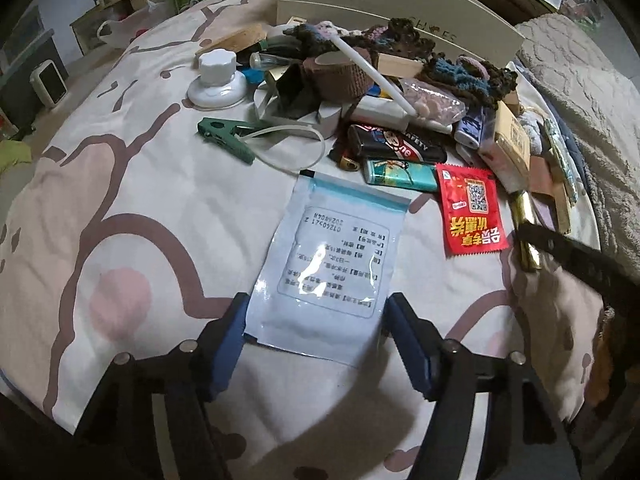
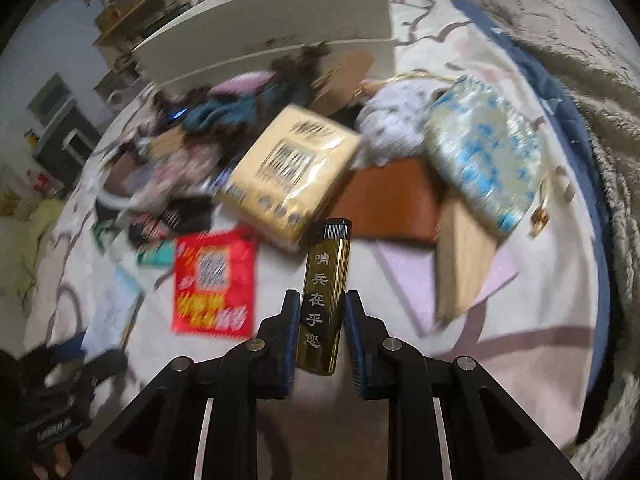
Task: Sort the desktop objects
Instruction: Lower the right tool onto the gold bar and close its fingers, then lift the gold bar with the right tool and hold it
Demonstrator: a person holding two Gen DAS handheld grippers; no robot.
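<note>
The left gripper (image 1: 316, 316) stands with its two blue pads (image 1: 230, 332) either side of one pale blue sachet (image 1: 326, 268) that lies flat on the patterned bedsheet (image 1: 160, 200). The pads sit at the sachet's near corners, at about 7 and 5 o'clock of it; whether they press on it cannot be told. Bare sheet lies open from 8 to 10 o'clock.

Beyond the sachet, at 1 o'clock, lies one red packet (image 1: 472, 212), and at 12 o'clock three lighters: a teal lighter (image 1: 400, 176), a black lighter (image 1: 396, 142) and, at 11 o'clock of the teal one, an orange lighter (image 1: 349, 159) partly hidden. At 11 o'clock lies one green clip (image 1: 226, 136), and farther that way one white suction knob (image 1: 218, 76). The heap ends at a white box (image 1: 400, 24) at 12 o'clock.

The right gripper (image 2: 322, 312) is clamped on one gold lighter (image 2: 324, 296), held upright off the sheet. Past it, at 12 o'clock, lie one yellow pack (image 2: 288, 168) and one brown card (image 2: 392, 204); at 2 o'clock one blue-flowered pouch (image 2: 484, 152). A grey blanket (image 2: 580, 80) bounds the sheet from 1 to 4 o'clock.
</note>
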